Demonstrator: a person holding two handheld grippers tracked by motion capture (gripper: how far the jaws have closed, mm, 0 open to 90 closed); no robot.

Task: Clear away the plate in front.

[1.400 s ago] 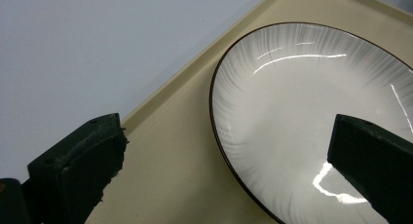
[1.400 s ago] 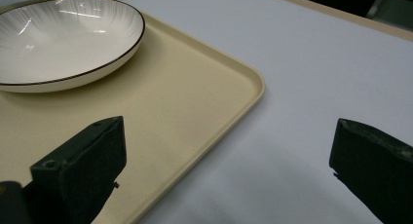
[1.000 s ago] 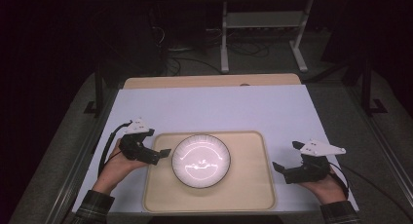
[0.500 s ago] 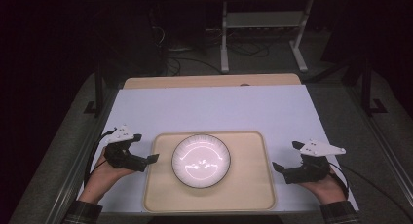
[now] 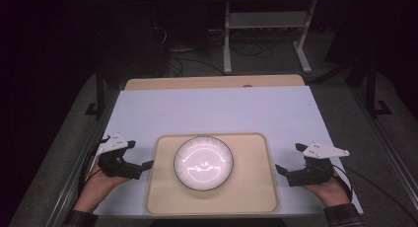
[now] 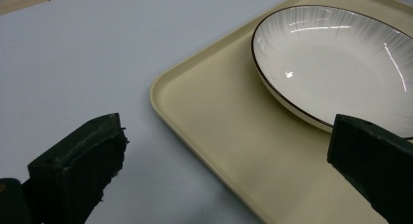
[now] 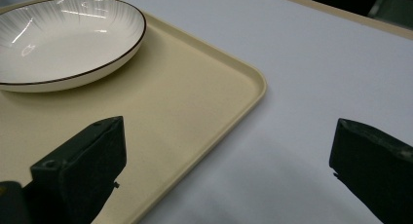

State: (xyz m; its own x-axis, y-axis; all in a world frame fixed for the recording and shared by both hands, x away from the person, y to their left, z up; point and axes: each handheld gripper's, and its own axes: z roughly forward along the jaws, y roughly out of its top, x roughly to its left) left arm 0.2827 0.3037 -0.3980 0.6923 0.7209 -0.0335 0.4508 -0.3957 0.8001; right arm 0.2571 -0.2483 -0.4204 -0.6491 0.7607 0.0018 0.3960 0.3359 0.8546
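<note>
A white plate (image 5: 203,163) with a thin dark rim sits left of centre on a beige tray (image 5: 246,192) at the near side of the table. My left gripper (image 5: 142,170) is open at the tray's left edge, apart from the plate. In the left gripper view the tray's corner (image 6: 214,112) and the plate (image 6: 336,63) lie ahead of the gripper (image 6: 226,170), with nothing held. My right gripper (image 5: 290,158) is open at the tray's right edge. The right gripper view has the gripper (image 7: 229,170) straddling the tray's edge (image 7: 195,97), the plate (image 7: 63,39) farther off.
A pale white sheet (image 5: 222,108) covers the table, with a strip of wooden top (image 5: 212,82) showing at the far edge. Beyond it, on the dark floor, stand a metal frame (image 5: 266,29) and cables. Table edges run close to both hands.
My left gripper has drawn back from the plate, moving left and toward the person to the tray's left edge. The right gripper, plate and tray have stayed put.
</note>
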